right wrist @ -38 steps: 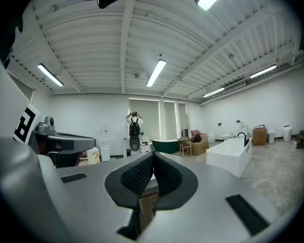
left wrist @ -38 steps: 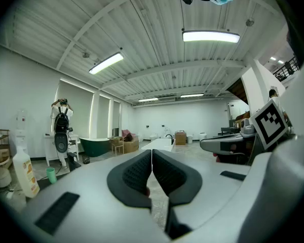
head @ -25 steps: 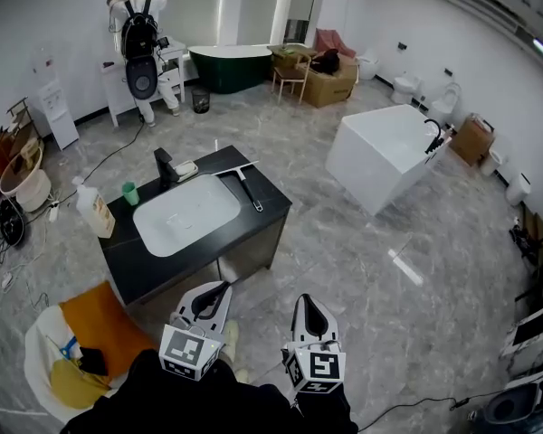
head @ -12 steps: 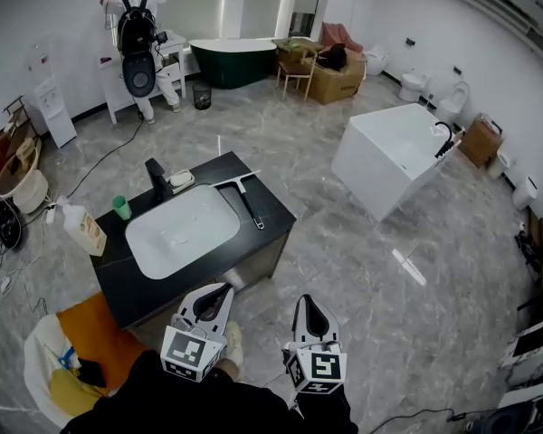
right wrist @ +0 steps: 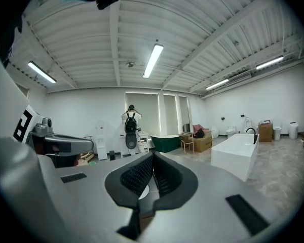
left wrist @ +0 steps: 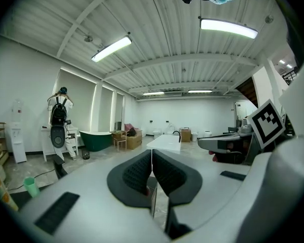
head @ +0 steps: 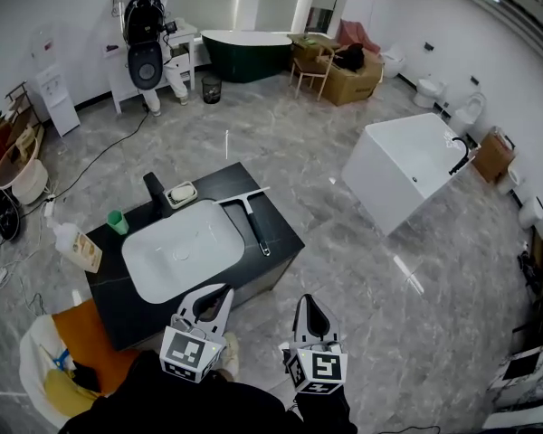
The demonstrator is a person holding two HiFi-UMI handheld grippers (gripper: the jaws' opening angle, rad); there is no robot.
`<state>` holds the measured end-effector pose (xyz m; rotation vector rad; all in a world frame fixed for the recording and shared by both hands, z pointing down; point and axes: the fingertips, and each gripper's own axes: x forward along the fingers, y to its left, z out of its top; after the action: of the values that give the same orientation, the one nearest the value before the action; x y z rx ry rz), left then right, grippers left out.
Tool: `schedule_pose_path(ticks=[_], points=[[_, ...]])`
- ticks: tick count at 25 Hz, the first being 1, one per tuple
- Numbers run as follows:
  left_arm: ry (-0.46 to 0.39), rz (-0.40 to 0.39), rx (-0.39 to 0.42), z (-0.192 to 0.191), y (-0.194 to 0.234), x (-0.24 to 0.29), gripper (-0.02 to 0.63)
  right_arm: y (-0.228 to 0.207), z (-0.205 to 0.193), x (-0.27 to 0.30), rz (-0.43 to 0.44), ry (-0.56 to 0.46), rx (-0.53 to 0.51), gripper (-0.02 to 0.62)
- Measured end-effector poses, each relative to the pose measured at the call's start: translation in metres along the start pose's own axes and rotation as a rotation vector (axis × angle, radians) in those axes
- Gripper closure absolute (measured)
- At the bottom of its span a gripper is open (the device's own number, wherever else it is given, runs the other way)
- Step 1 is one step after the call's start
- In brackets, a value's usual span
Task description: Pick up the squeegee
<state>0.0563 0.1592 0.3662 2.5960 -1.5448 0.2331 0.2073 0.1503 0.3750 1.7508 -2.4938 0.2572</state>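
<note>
The squeegee (head: pixel 252 216) lies flat on the black counter (head: pixel 281 231) just right of the white basin (head: pixel 181 248). Its pale blade is at the far end and its dark handle points toward me. My left gripper (head: pixel 223 290) hangs at the near edge of the vanity, low in the head view, with its jaws pressed together and nothing between them. My right gripper (head: pixel 307 301) is beside it over the floor, also shut and empty. Both stand well short of the squeegee. In the gripper views, the left gripper (left wrist: pixel 152 157) and the right gripper (right wrist: pixel 153 162) point level across the room.
On the counter stand a black faucet (head: pixel 154 192), a soap dish (head: pixel 181 193), a green cup (head: pixel 118 221) and a bottle (head: pixel 76 247). A white bathtub (head: pixel 407 165) sits to the right. A person (head: pixel 149 34) stands at the back wall. An orange cushion (head: pixel 81 333) lies left of me.
The vanity with the squeegee has drawn nearer and slid down the head view as I walk toward it. Both grippers keep their place in the view, still shut.
</note>
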Motion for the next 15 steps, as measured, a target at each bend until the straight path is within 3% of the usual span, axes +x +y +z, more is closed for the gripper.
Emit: schedule_pose_path(ticks=[15], points=[[0.013,0.073,-0.033,0.0,0.103,0.086,0.581,0.001,0.008,0.145,0.07,0.034,-0.024,0.58]])
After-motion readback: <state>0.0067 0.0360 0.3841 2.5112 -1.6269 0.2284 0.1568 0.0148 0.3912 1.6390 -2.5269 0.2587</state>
